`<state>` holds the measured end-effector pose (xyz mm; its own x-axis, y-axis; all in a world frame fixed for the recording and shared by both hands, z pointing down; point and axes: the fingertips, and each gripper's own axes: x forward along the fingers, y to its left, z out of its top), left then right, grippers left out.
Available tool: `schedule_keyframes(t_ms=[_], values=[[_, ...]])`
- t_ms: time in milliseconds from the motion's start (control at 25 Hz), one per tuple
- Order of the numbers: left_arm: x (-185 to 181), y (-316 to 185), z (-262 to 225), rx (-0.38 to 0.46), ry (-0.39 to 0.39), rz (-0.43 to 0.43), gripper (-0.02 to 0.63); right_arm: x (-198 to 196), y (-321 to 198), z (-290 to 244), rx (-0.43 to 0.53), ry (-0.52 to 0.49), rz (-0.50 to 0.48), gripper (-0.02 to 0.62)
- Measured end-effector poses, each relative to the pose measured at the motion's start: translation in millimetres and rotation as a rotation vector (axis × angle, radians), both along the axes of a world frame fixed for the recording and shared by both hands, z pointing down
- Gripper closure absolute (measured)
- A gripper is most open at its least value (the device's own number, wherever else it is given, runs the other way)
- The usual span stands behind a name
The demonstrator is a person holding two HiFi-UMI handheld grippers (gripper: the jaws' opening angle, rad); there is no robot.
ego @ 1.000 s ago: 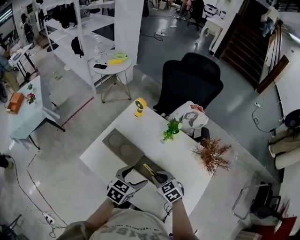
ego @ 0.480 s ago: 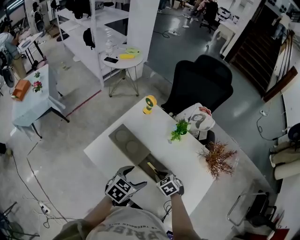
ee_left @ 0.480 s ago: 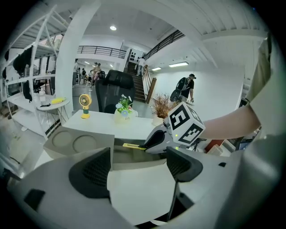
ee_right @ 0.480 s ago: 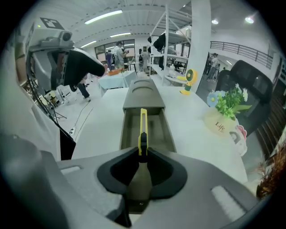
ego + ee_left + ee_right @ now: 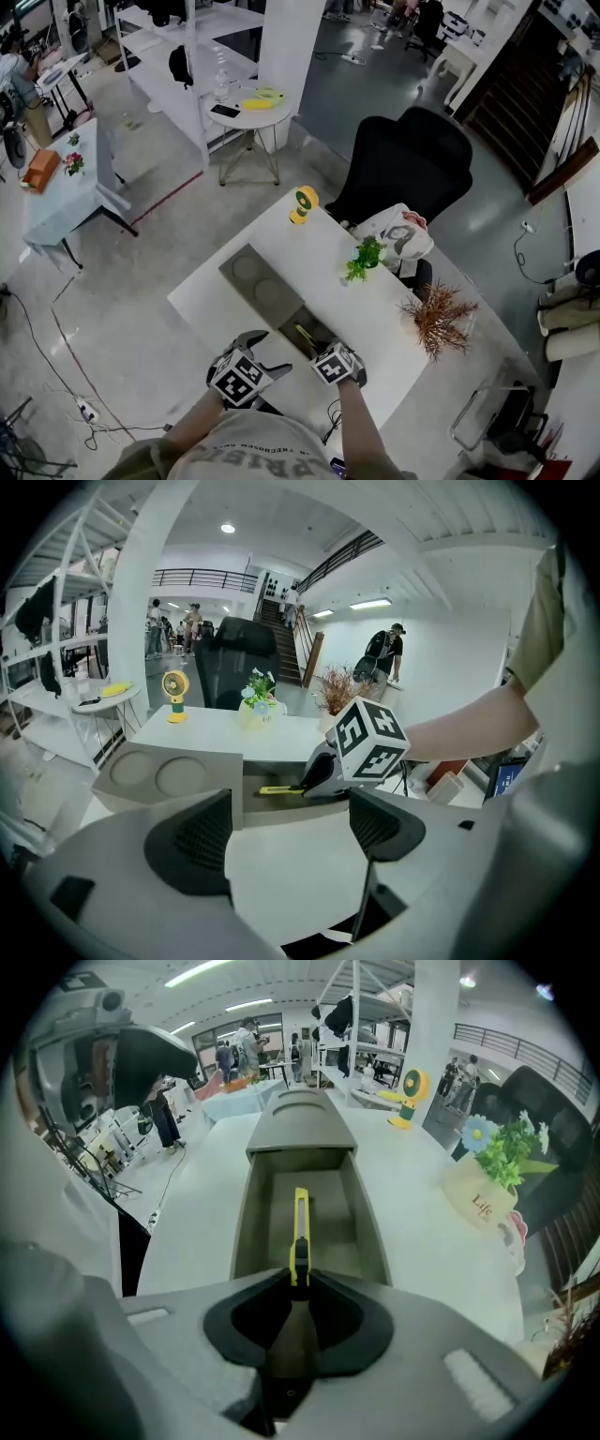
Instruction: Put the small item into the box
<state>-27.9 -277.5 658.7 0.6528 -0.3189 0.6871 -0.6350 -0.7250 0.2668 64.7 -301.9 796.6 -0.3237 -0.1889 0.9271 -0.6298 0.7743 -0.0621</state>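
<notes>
Your right claw (image 5: 298, 1290) is clamped on the near end of the yellow utility knife (image 5: 300, 1227). The rest of the knife sticks straight out ahead of the pads, over the open trough of the grey box (image 5: 248, 1213) on the worktop (image 5: 427, 1241). Whether its tip touches the trough floor I cannot tell. Treat the knife as light, stiff and slim. Its smooth casing will likely pivot in a pinch this far from its middle, so a hold nearer the slider would probably be steadier. Your left claw (image 5: 291, 829) hangs over the worktop with jaws apart and nothing between them, just short of the box.
</notes>
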Motion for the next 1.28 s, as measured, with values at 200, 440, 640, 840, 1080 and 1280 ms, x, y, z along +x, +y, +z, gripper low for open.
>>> schedule_keyframes(t_ms=[200,440,640,840,1080,1280], values=[[-1.4,-1.1,5.9,-0.014,0.002,0.010,0.232,3.3,1.1,8.5,-0.042,0.018,0.003,0.537],[2.3,-3.6,9.1,-0.027,0.014,0.026,0.232,-1.1,3.7,7.1,-0.088,0.034,-0.017,0.537],[4.1,-4.0,11.2,-0.045,0.014,0.037,0.232,-0.8,7.2,14.8,-0.123,0.082,-0.040,0.535],[3.2,-5.3,17.4,-0.050,0.007,0.038,0.232,-1.2,6.7,16.6,-0.156,0.080,-0.033,0.537],[8.9,-3.4,16.5,-0.058,0.017,0.051,0.232,-1.1,6.1,15.2,-0.183,0.073,-0.028,0.535],[9.9,-5.7,19.8,-0.056,0.011,0.044,0.232,-0.2,4.6,17.7,-0.200,0.064,-0.025,0.535]])
